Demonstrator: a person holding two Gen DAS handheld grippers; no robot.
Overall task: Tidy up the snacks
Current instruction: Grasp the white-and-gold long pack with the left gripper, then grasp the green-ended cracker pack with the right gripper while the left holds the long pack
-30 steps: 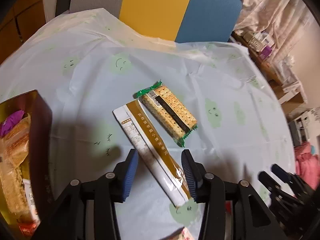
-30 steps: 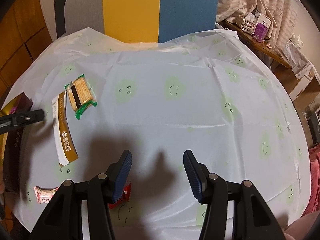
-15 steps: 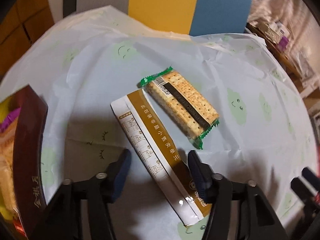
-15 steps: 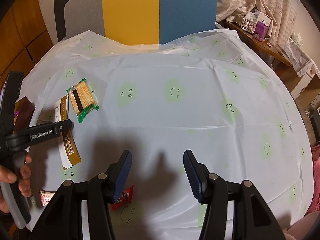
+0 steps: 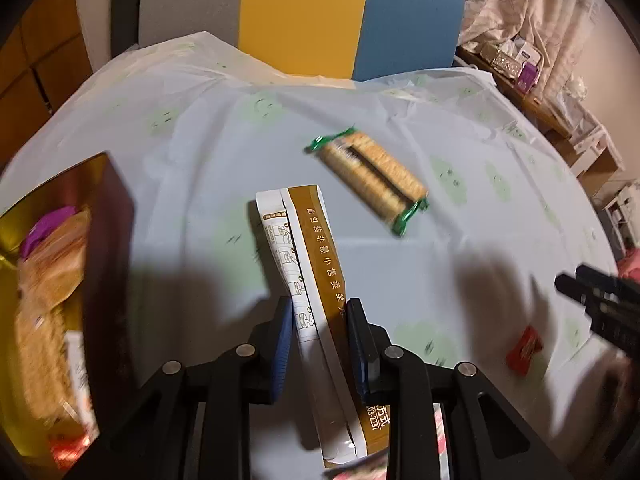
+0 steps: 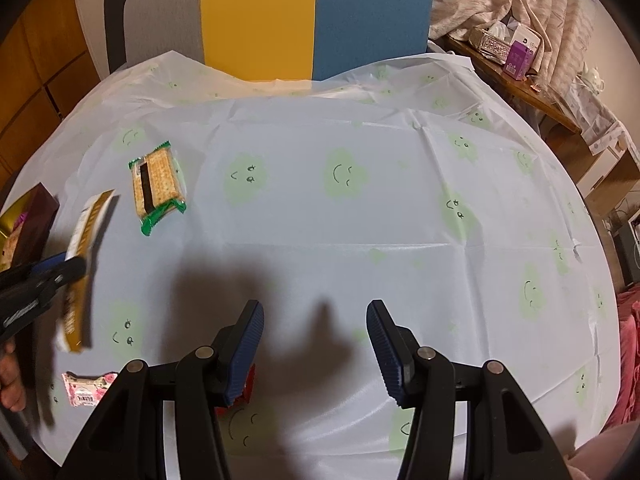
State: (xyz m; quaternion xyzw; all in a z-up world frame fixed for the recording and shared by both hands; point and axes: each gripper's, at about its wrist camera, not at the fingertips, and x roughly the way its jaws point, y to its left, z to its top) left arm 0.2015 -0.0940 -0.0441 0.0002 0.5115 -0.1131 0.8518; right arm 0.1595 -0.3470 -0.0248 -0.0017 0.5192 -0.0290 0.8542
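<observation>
My left gripper (image 5: 320, 320) is shut on a long white-and-brown snack packet (image 5: 316, 256) and holds it lifted off the table; from the right wrist view the packet (image 6: 86, 240) hangs tilted at the far left. A green-wrapped cracker pack (image 5: 370, 178) lies on the cloth beyond it, also in the right wrist view (image 6: 156, 184). A dark box with gold lining (image 5: 116, 216) holding several snacks stands to the left. My right gripper (image 6: 316, 324) is open and empty above the cloth. A small red packet (image 5: 524, 350) and a pink packet (image 6: 86, 388) lie near the front.
The round table has a pale blue cloth with green smiley faces (image 6: 360, 220). A grey, yellow and blue chair (image 6: 280, 16) stands behind it. A wooden side table with boxes (image 6: 516, 56) is at the back right.
My left gripper closed on the long packet and lifted it off the cloth, turning it more upright. The right gripper stayed still.
</observation>
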